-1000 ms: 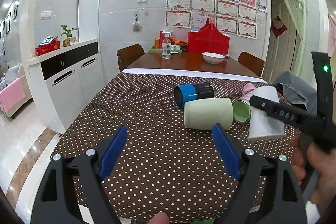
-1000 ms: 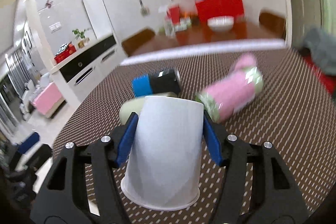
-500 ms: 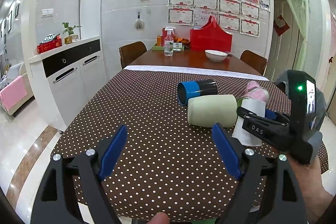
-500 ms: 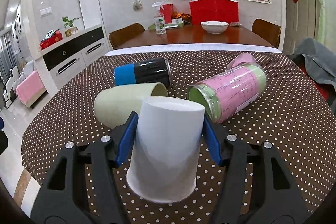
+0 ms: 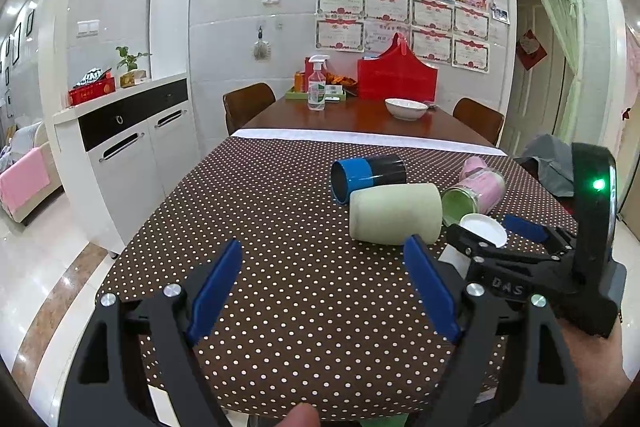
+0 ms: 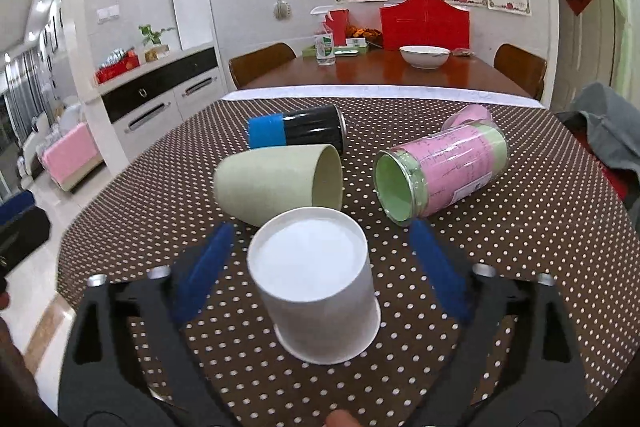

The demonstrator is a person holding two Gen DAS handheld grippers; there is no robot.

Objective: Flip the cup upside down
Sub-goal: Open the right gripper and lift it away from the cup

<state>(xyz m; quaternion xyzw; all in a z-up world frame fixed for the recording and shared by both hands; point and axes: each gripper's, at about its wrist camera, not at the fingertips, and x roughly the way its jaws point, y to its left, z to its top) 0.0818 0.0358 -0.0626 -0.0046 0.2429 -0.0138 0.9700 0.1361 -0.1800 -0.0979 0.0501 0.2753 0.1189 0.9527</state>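
Surface: brown polka-dot tablecloth (image 6: 520, 247) on the near table, a bare wooden dining table (image 6: 380, 71) beyond it, certificates on the tiled wall behind.
Cup count: four vessels on the cloth. One white paper cup (image 6: 316, 283), one pale green cup (image 6: 276, 183), one blue-and-black cup (image 6: 296, 133), one pink-and-green jar (image 6: 440, 175).
Standing or lying: white paper cup stands mouth down, flat base up; the other three lie on their sides.
Contents: pale green cup and the jar show open mouths with nothing visible inside; one white bowl (image 6: 425, 55) sits far back on the wooden table, contents not visible.
Right gripper (image 6: 320, 259): spread wide, blue pads clear of the cup on both sides, holding nothing.
Cup versus claw: white paper cup sits between the right gripper's fingers, touching neither, just near of the pale green cup.
Left gripper (image 5: 324, 291): released, wide apart, nothing between its pads, hanging over bare cloth to the left of the cups.
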